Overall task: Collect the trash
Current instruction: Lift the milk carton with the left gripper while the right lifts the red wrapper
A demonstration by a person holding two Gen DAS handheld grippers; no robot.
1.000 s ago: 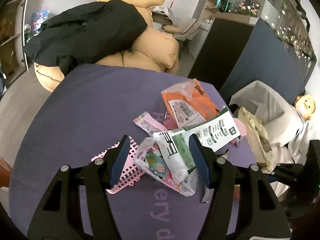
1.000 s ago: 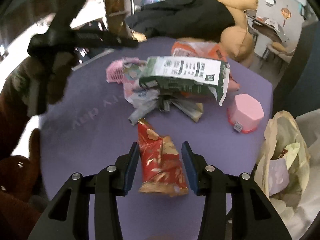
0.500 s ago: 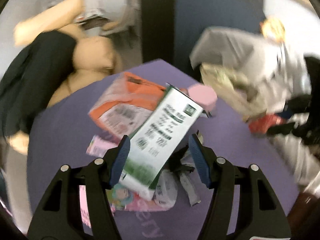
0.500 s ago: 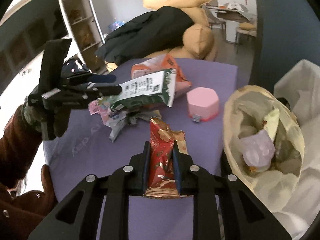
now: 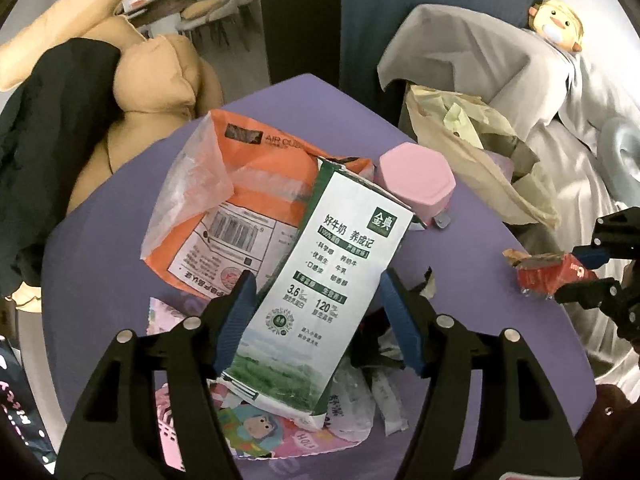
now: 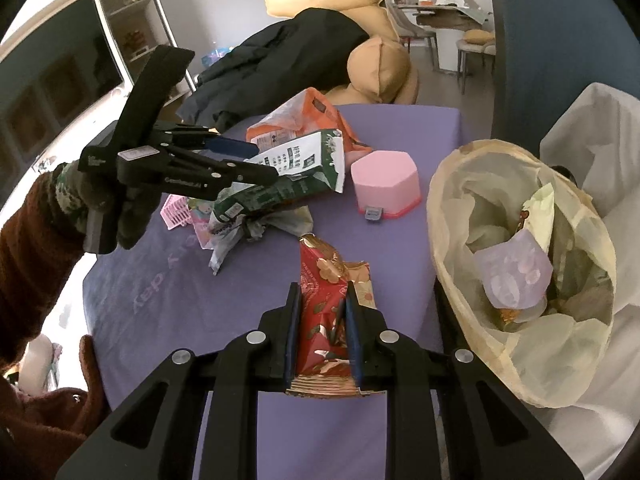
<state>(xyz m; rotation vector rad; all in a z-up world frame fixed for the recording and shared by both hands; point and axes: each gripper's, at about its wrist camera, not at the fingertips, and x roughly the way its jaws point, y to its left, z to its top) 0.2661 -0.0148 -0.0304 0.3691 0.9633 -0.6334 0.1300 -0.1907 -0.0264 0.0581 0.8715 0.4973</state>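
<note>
A flattened green-and-white milk carton (image 5: 332, 280) lies on a pile of wrappers on the purple table (image 5: 100, 260). My left gripper (image 5: 316, 312) straddles it with jaws opening; the left pad touches its edge, the right pad stands off. From the right wrist view the carton (image 6: 296, 168) pokes out past the left gripper (image 6: 264, 160), which a gloved hand holds. My right gripper (image 6: 320, 320) is shut on a red snack wrapper (image 6: 324, 280), just left of the open beige trash bag (image 6: 448, 184). That wrapper (image 5: 536, 276) also shows at the table's right edge.
An orange plastic bag (image 5: 256, 168) and a pink hexagonal box (image 5: 416, 176) lie behind the carton. Cartoon-print wrappers (image 5: 260, 428) and a pink basket (image 6: 176, 210) sit under it. Tan cushions with a black coat (image 6: 304, 44) stand beyond the table.
The right gripper closed on the red wrapper and swung with it toward the trash bag. The left gripper rolled and slid over the pile until its jaws straddled the milk carton.
</note>
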